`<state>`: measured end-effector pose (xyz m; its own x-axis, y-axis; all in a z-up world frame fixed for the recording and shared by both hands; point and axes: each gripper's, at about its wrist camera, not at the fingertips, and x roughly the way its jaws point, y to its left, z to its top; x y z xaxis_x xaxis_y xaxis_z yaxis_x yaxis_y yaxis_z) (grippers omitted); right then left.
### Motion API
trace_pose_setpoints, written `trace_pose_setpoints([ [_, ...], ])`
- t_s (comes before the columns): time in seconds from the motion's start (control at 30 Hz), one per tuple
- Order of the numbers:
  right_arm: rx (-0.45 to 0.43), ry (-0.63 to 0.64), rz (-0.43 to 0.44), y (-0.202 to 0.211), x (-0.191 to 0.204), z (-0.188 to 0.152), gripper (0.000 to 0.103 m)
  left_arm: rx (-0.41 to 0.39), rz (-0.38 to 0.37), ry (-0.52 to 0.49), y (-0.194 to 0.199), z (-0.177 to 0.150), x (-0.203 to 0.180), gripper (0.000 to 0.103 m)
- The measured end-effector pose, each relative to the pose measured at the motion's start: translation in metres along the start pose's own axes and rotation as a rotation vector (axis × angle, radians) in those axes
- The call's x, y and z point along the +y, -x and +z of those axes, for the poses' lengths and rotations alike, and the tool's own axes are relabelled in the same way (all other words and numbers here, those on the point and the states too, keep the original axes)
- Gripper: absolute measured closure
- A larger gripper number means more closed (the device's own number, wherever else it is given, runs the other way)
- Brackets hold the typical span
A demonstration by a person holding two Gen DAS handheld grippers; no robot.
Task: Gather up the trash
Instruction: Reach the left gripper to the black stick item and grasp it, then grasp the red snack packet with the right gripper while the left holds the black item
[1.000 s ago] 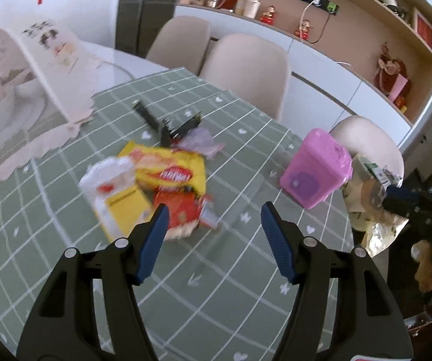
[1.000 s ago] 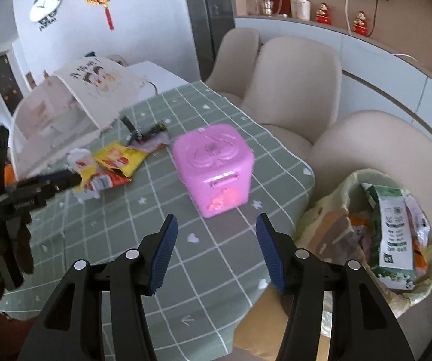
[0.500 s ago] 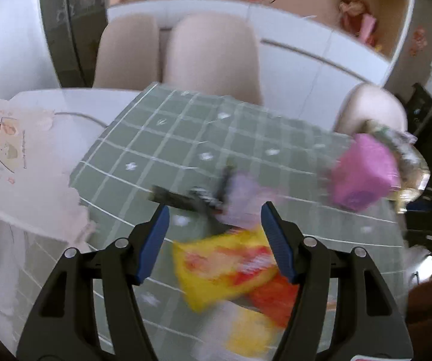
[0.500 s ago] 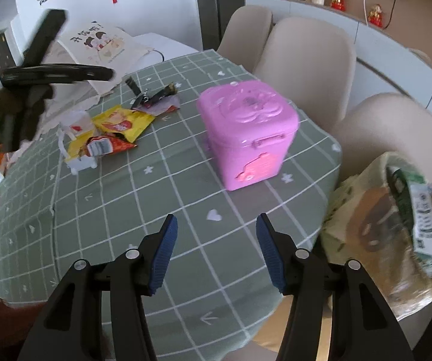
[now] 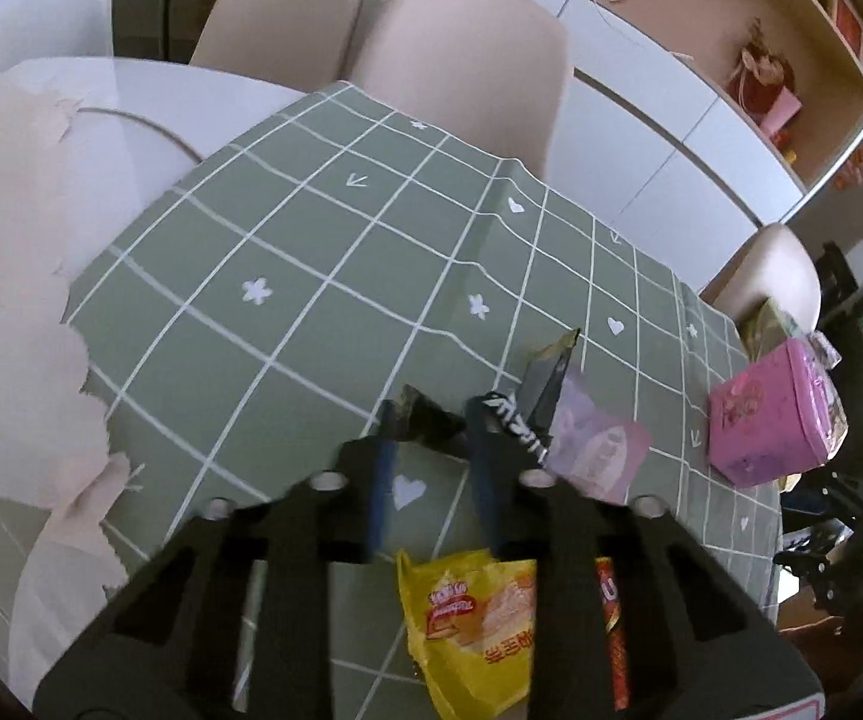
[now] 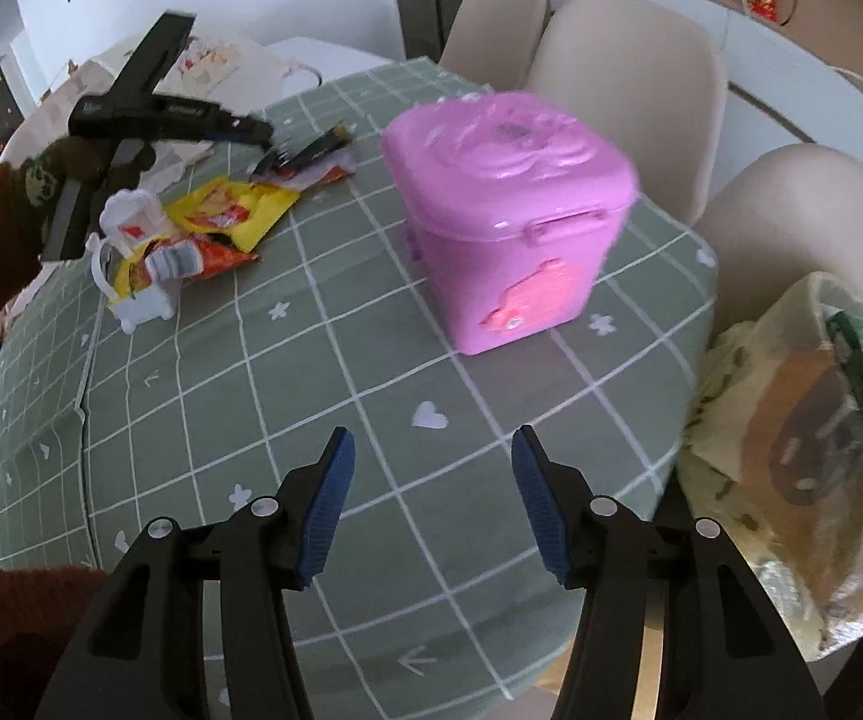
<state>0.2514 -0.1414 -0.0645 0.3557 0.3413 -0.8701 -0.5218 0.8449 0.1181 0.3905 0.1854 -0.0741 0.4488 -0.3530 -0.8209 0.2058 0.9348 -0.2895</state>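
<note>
My left gripper sits low over a black wrapper on the green checked tablecloth, jaws narrowed around its left end; whether they pinch it I cannot tell. A lilac wrapper lies just right of it, a yellow snack bag and a red wrapper under the gripper body. From the right wrist view the left gripper is at the same trash pile. My right gripper is open and empty above the tablecloth, before the pink lidded bin.
A trash bag full of wrappers hangs off the table's right edge. A white carton lies in the pile. Beige chairs stand along the far side. A white paper bag is at the back left.
My left gripper dropped toward the table, went past the yellow bag to the black wrapper, and its jaws narrowed. My right gripper drifted closer to the pink bin, still open.
</note>
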Motion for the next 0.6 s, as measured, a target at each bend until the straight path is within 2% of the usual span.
trace_pose_setpoints([
  [0.1, -0.011, 0.036, 0.007, 0.003, 0.012, 0.004, 0.051, -0.051, 0.024, 0.043, 0.014, 0.003, -0.003, 0.098],
  [0.23, -0.029, 0.067, 0.036, 0.007, 0.026, 0.012, 0.051, -0.148, 0.058, 0.139, 0.054, -0.012, -0.004, 0.1],
  [0.33, -0.046, 0.081, 0.081, 0.01, 0.038, 0.024, 0.051, -0.211, 0.076, 0.197, 0.09, -0.04, -0.007, 0.1],
  [0.43, -0.069, 0.108, 0.116, 0.01, 0.055, 0.041, 0.051, -0.271, 0.087, 0.257, 0.125, -0.081, -0.01, 0.1],
  [0.6, -0.113, 0.097, 0.173, 0.0, 0.083, 0.082, 0.051, -0.351, 0.192, 0.344, 0.162, -0.136, -0.008, 0.1],
])
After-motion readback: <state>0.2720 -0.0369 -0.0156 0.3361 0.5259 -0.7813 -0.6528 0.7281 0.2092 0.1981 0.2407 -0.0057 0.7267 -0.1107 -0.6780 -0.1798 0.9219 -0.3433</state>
